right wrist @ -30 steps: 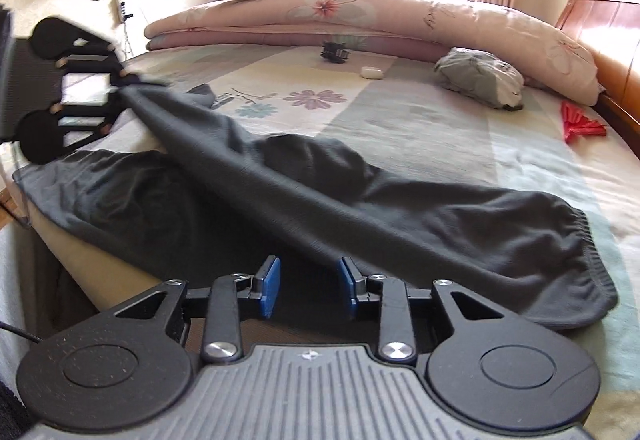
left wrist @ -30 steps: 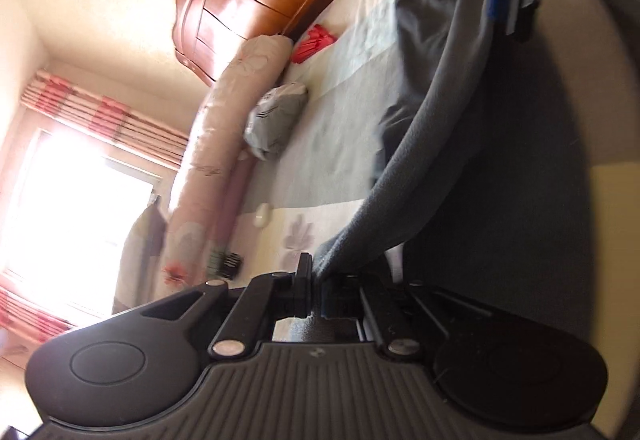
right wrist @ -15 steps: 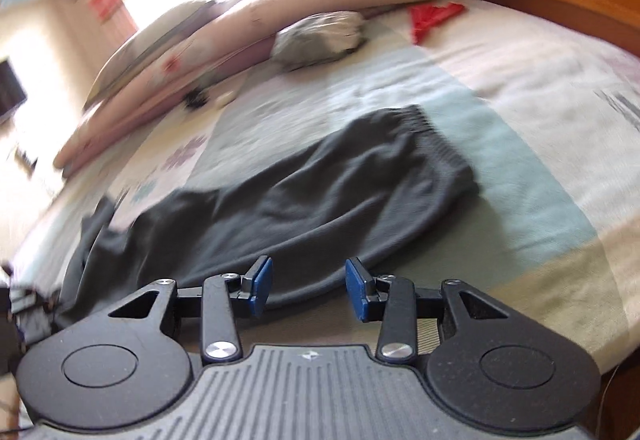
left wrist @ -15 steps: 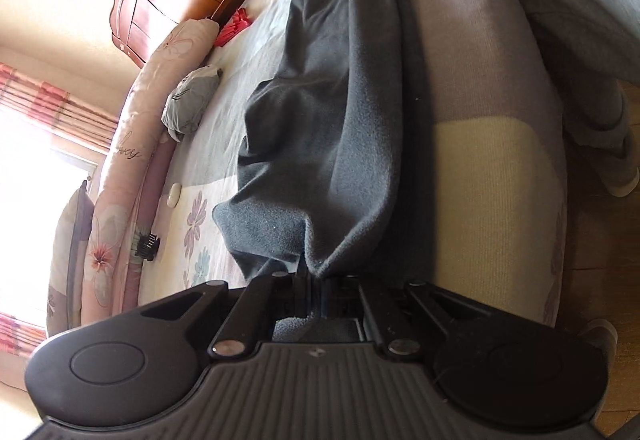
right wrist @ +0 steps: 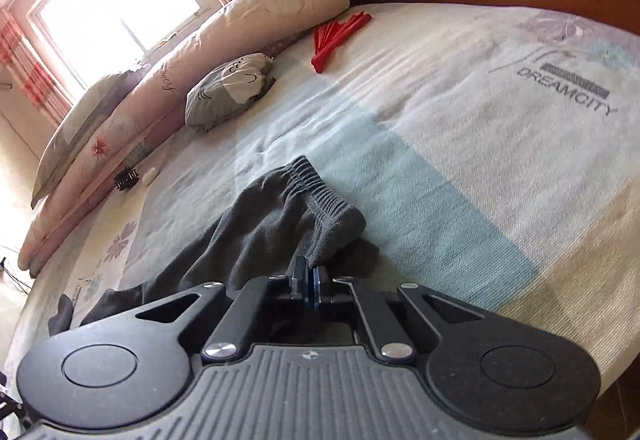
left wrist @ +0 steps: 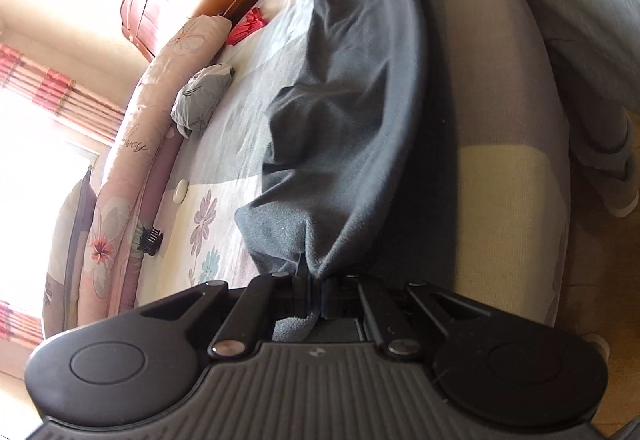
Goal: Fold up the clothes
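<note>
Dark grey trousers (left wrist: 352,112) are being held at both ends above a bed (right wrist: 460,128). The left gripper (left wrist: 314,294) is being kept with its jaws closed tight on the hem end, a tuft of cloth being squeezed between them. The right gripper (right wrist: 308,288) is likewise being kept with jaws pressed together, on a corner just below the gathered waistband (right wrist: 316,188).

The step in hand is judged to be the stretching and laying out of the trousers along the near edge of the bed, ready for a fold. The next move is judged to call for both ends being kept taut and level while the cloth is being lowered flat, since a loose bulge is sagging midway ahead of the left jaws.

In the left view, the whole length of the trousers is being shown, running from the jaws to the far waistband, with a person's grey-clad leg (left wrist: 600,80) to the right. In the right view, only the bunched waistband is being shown close ahead of the jaws, with a red fan (right wrist: 336,36) and a grey bundle (right wrist: 228,92) beyond.
</note>
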The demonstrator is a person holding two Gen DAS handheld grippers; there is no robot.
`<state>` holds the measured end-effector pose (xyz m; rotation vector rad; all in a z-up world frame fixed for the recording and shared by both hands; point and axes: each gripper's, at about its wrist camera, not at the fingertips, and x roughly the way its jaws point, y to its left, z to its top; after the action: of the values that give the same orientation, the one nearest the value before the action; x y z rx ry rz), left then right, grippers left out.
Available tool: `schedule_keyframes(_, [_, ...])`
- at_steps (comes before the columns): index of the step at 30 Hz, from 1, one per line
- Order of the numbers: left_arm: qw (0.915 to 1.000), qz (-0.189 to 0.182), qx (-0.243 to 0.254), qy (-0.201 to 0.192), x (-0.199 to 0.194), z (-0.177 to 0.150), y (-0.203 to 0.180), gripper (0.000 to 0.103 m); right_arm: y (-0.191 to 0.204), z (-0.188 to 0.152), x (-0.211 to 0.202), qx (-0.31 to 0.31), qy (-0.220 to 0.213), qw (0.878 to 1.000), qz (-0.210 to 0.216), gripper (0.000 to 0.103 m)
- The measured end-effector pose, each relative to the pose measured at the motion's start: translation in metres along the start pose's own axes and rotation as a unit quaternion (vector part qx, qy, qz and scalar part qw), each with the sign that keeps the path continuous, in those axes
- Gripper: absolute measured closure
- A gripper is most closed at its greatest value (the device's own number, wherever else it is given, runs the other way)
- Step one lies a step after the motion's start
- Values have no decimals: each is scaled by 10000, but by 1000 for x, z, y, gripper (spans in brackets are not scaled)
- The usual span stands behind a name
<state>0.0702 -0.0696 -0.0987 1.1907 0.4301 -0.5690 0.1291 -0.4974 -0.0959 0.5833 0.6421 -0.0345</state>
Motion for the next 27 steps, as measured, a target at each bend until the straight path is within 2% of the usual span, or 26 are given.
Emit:
schedule_keyframes(3, [9998, -135, -54, 118, 6, -2, -4, 101, 3, -3, 10, -336, 316, 9986, -261, 98])
schedule_keyframes(5, [9995, -225, -89, 197, 10, -4, -6, 100, 5, -5, 8, -429, 330, 9980, -339, 96])
schedule_keyframes(7, [9992, -266, -165, 244, 11, -5, -6, 98, 6, -6, 1, -457, 293, 9977, -394, 90])
schedule_keyframes(8, [9991, -261, -223, 250, 9, -5, -4, 96, 8, -7, -2, -479, 271, 9976, -426, 83])
schedule_keyframes(9, [9989, -272, -280, 262, 6, -6, -1, 90, 11, -7, -8, -587, 219, 9967, -516, 73])
schedule_keyframes(11, [9969, -403, -590, 321, -2, -12, 11, 90, 18, -9, -20, -832, 96, 9941, -683, 68])
schedule_keyframes(16, [9868, -732, -1369, 469, -23, -27, 40, 88, 38, -8, -43, -1381, -172, 9870, -799, 62])
schedule_keyframes(18, [9762, -917, -1886, 562, -31, -39, 56, 88, 49, -8, -48, -1539, -248, 9851, -730, 58])
schedule_keyframes(21, [9546, -1027, -2709, 692, -39, -58, 83, 84, 67, -8, -52, -1698, -322, 9838, -480, 57])
schedule_keyframes(23, [9308, -983, -3441, 739, -38, -73, 104, 77, 81, -11, -50, -1732, -325, 9841, -217, 53])
schedule_keyframes(24, [9145, -1016, -3841, 761, -34, -82, 113, 68, 88, -13, -48, -1736, -317, 9843, -79, 50])
schedule_keyframes(25, [8886, -1150, -4374, 763, -26, -93, 120, 58, 95, -16, -45, -1737, -308, 9843, 72, 50])
schedule_keyframes(27, [8266, -1411, -5396, 758, -9, -117, 134, 54, 106, -23, -39, -1695, -235, 9849, 280, 49])
